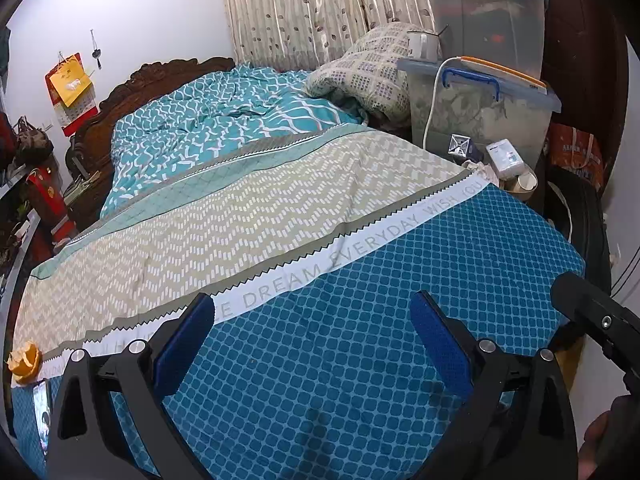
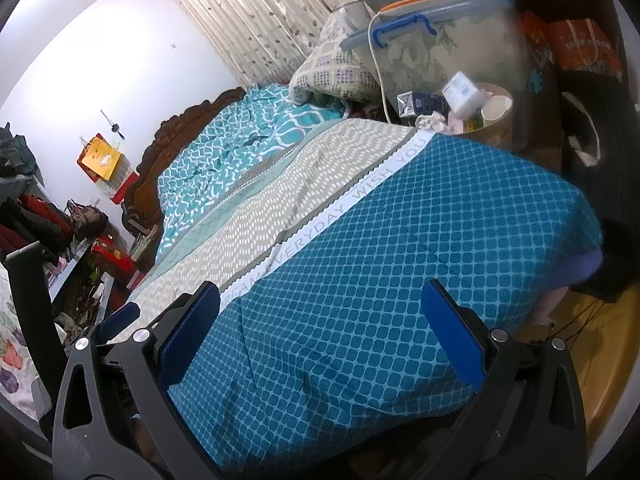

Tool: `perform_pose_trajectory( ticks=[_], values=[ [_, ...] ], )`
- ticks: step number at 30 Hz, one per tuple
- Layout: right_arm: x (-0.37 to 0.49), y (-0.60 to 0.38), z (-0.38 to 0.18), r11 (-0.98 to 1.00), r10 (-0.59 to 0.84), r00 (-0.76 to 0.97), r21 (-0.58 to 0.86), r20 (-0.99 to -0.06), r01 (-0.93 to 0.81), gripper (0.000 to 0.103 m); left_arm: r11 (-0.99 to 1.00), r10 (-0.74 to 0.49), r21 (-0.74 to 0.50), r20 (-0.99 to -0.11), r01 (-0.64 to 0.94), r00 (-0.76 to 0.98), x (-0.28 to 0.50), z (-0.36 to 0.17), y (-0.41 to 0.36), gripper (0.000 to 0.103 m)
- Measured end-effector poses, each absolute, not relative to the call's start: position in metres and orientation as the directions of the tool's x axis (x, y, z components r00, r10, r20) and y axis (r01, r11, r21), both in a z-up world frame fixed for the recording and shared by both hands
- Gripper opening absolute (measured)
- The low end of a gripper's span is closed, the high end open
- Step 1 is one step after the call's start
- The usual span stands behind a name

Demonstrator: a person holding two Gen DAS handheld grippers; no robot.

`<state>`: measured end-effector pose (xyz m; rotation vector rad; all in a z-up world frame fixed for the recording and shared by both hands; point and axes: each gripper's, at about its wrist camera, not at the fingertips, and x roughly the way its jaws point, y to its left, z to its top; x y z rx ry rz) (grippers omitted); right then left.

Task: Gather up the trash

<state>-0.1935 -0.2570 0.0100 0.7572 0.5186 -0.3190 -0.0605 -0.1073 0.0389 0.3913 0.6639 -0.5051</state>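
An orange peel [image 1: 25, 361] lies at the bed's near left edge in the left wrist view. At the bed's far right corner sit a crumpled tissue [image 1: 482, 170], a small blue-and-white carton [image 1: 464, 147], a white packet [image 1: 506, 159] and a paper cup [image 1: 526, 182]. The right wrist view shows the tissue [image 2: 430, 121], carton [image 2: 420, 105], packet [image 2: 462, 94] and cup [image 2: 496, 110] in a round brown bin [image 2: 492, 128]. My left gripper [image 1: 312, 340] is open and empty over the blue bedspread. My right gripper [image 2: 320, 340] is open and empty over it too.
The bed [image 1: 280, 208] has a patterned cover and a rumpled teal quilt [image 1: 224, 120]. Clear storage boxes [image 1: 480, 108] with a white cable stand at the far right. A phone [image 1: 42, 416] lies near the peel. Shelves with clutter [image 2: 48, 232] are at the left.
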Motion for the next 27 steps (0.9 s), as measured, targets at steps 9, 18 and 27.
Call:
perform_pose_trajectory(
  ticks=[9, 18, 27],
  values=[
    [-0.192, -0.257, 0.002, 0.670, -0.087, 0.818, 0.574, -0.568, 0.471, 0.100, 0.806, -0.311, 0.179, -0.684, 0.565, 0.660, -0.058, 0.032, -0.105, 0.094],
    [-0.191, -0.262, -0.002, 0.653, -0.095, 0.810, 0.578, -0.579, 0.489, 0.100, 0.793, -0.318, 0.170, -0.703, 0.585, 0.636, -0.056, 0.026, -0.107, 0.094],
    [-0.191, -0.264, -0.004, 0.649, -0.091, 0.808, 0.581, -0.582, 0.492, 0.100, 0.795, -0.317, 0.153, -0.720, 0.587, 0.618, -0.053, 0.021, -0.106, 0.094]
  ],
)
